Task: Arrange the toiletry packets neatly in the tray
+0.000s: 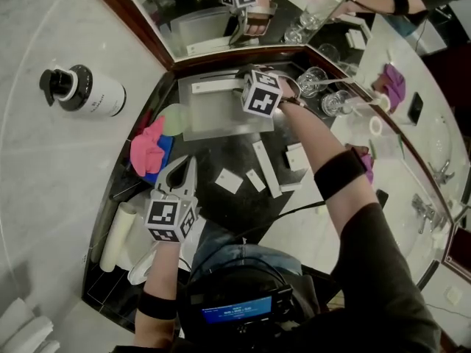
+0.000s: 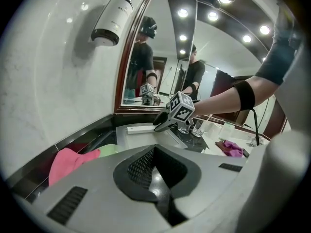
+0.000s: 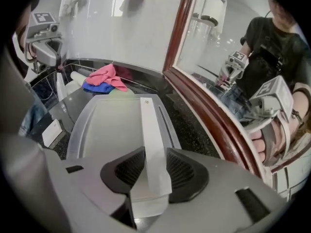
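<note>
A frosted tray [image 1: 213,120] sits at the back of the black counter, below the mirror. A long white packet [image 3: 148,130] lies along the tray's far rim [image 3: 167,125]. My right gripper [image 3: 154,166] is shut on its near end, with a pad against each side. In the head view this gripper [image 1: 243,88] reaches over the tray's far right corner. Several more white packets lie loose on the counter: a long one [image 1: 266,169] and two small ones [image 1: 229,181] [image 1: 255,180]. My left gripper [image 1: 179,169] hangs shut and empty in front of the tray, left of them.
A pink cloth [image 1: 147,149] on a blue one lies left of the tray, beside a green round thing [image 1: 175,118]. Drinking glasses [image 1: 313,79] stand at the tray's right. A pump bottle [image 1: 85,90] hangs on the wall. A rolled white towel [image 1: 118,235] lies at front left.
</note>
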`<act>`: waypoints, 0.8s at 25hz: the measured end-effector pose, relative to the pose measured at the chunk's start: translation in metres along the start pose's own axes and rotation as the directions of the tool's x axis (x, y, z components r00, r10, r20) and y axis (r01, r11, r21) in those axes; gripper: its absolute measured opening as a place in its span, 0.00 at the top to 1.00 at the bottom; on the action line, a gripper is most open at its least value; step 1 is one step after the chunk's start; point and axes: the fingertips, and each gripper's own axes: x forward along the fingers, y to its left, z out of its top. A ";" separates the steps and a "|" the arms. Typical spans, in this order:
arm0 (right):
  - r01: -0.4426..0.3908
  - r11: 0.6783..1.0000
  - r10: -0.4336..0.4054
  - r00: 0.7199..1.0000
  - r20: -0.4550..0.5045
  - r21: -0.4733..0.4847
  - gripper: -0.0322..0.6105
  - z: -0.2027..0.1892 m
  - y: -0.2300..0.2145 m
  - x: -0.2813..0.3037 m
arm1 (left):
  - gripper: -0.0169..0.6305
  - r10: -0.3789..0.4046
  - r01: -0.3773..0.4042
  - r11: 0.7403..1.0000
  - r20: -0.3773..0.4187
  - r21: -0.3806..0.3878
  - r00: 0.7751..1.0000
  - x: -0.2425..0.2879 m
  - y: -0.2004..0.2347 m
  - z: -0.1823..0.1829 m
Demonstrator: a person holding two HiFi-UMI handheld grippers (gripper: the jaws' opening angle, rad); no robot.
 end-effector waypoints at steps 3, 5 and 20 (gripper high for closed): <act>-0.023 0.999 0.022 1.000 -0.005 -0.035 0.70 0.001 0.008 -0.001 | 0.97 -0.002 0.002 1.000 -0.003 -0.002 1.000 0.001 0.000 -0.002; -0.023 0.999 0.023 1.000 -0.009 -0.038 0.71 0.001 0.010 -0.001 | 0.97 -0.003 0.003 1.000 -0.004 -0.002 1.000 0.002 0.000 -0.002; -0.004 0.996 0.002 1.000 0.022 0.092 0.72 0.000 0.025 -0.019 | 0.97 0.014 -0.014 1.000 -0.002 -0.012 1.000 -0.007 0.000 -0.008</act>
